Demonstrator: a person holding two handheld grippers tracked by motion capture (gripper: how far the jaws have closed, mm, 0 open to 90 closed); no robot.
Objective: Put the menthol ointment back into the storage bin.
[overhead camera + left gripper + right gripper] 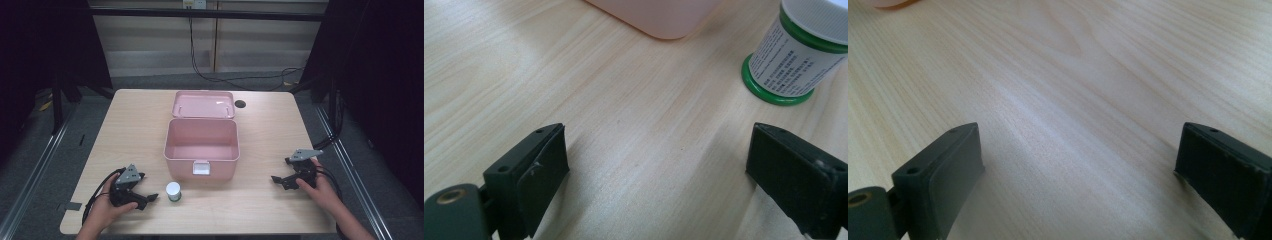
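A pink box [201, 141] stands open at the middle of the wooden table [135, 125], its lid [204, 104] laid back behind it. A small white jar with a green base and white cap [173, 191] stands upright just in front of the box's left corner. My left gripper [148, 199] rests on the table left of the jar, open, with bare wood between its jaws. In the left gripper view the jar [800, 50] stands ahead and to the right, past the jaws. My right gripper [280, 181] lies open near the table's right side, over bare wood.
A round dark cable hole [240, 104] lies right of the lid. A corner of the pink box [659, 17] shows at the top of the left gripper view. Black cables trail from both grippers toward the front edge. Dark frames flank the table.
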